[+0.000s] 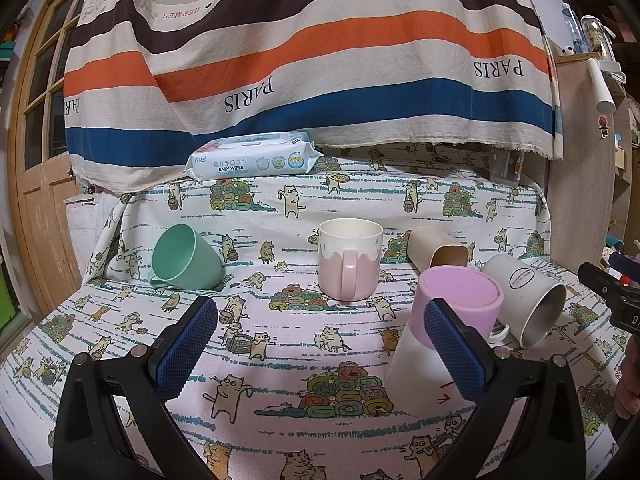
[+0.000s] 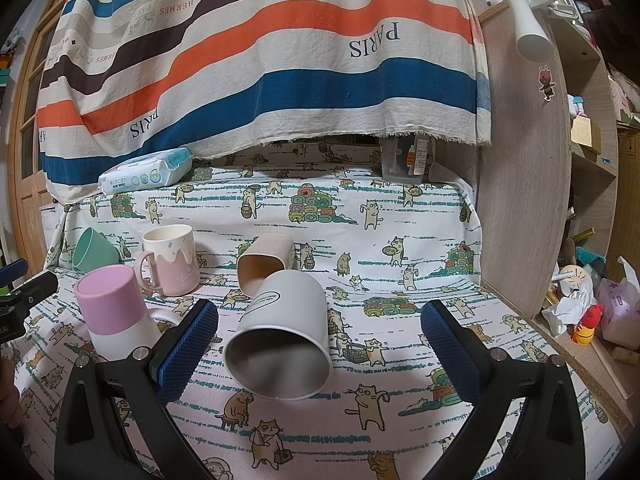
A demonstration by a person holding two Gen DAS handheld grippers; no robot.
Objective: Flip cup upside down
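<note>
From the left, a mint cup (image 1: pixel 184 258) lay tipped, a pink drip-glaze mug (image 1: pixel 349 264) stood upright, a pink-and-white cup (image 1: pixel 444 332) already sat inverted. My left gripper (image 1: pixel 320 344) hung spread, empty. The white mug (image 2: pixel 282 334) lay on its side between my right gripper (image 2: pixel 320 346), also spread. Ceramic, I judged: stiff, slick, breakable; grip across its wall.

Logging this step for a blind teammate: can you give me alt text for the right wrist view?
The open right gripper frames a grey mug lying on its side on the cat-print cloth, mouth toward the camera. To its left a pink and white cup stands upside down; behind are an upright pink mug, a tipped green cup and a tipped beige cup.
</note>
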